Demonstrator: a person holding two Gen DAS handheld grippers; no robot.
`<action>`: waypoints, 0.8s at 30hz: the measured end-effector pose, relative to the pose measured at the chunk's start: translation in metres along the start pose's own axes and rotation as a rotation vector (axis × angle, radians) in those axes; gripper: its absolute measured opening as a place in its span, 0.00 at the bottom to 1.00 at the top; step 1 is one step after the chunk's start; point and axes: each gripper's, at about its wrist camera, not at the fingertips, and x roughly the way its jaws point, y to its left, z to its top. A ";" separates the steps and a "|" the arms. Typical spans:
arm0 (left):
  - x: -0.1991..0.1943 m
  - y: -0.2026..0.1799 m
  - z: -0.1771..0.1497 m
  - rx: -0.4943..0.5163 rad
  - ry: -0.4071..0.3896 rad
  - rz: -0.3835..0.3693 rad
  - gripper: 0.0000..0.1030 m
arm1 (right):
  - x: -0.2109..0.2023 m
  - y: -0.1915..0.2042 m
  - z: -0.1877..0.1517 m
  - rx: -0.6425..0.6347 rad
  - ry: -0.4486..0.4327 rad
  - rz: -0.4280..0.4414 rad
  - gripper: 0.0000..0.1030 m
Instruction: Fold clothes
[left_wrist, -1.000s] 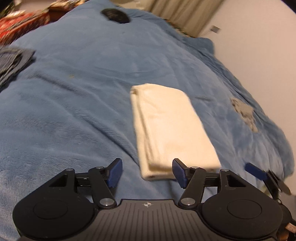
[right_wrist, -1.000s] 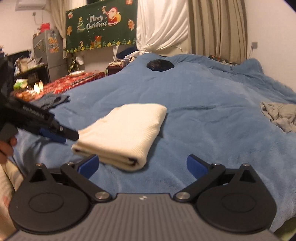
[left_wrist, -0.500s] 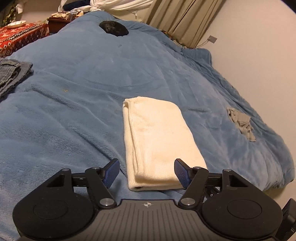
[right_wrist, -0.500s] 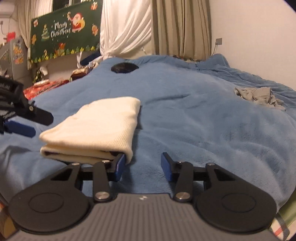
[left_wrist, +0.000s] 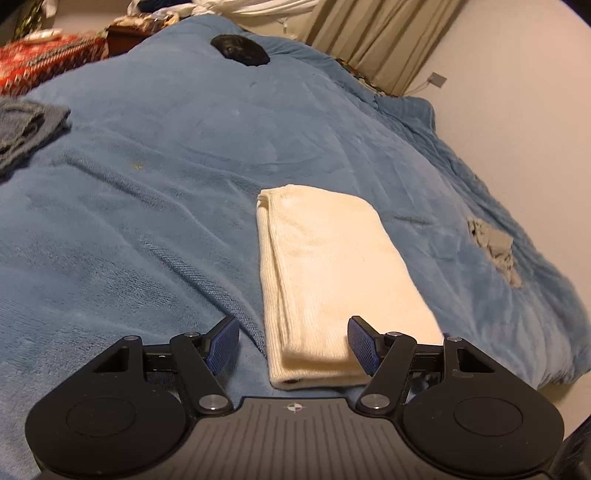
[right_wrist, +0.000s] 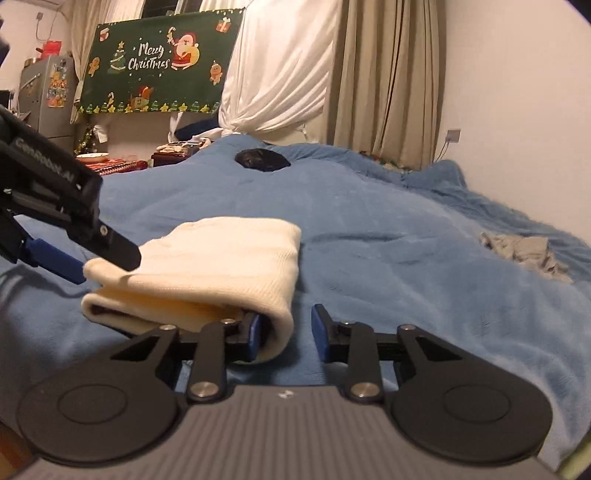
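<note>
A: The right gripper (right_wrist: 286, 334) has come down low to the near end of the soft cream folded cloth (right_wrist: 221, 258), and its jaws have just been closing.

B: Does it hold the cloth?

A: Not yet. A gap shows, with only the cloth's corner between the pads.

B: And the left gripper (left_wrist: 293, 345)?

A: Open, around the other near corner. The cloth lies on the fuzzy blue blanket (left_wrist: 147, 184), maybe ready for another fold.

Soft, fine-ribbed cream knit on the folded garment (left_wrist: 332, 273), plush matt fleece on the blue blanket (left_wrist: 155, 192) beneath it, limp grey cloth in the crumpled piece (right_wrist: 524, 253) to its right, matt black plastic and ridged blue pads on the left gripper (left_wrist: 293, 345).
</note>
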 end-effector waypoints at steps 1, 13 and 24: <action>0.002 0.002 0.001 -0.012 0.001 -0.001 0.55 | -0.001 0.003 -0.002 -0.009 -0.003 -0.005 0.10; 0.016 0.012 -0.002 -0.060 0.028 -0.035 0.30 | -0.043 0.042 -0.032 -0.100 -0.082 -0.107 0.07; 0.018 0.018 0.006 -0.027 0.066 -0.036 0.59 | -0.026 0.036 -0.028 -0.018 -0.077 -0.118 0.11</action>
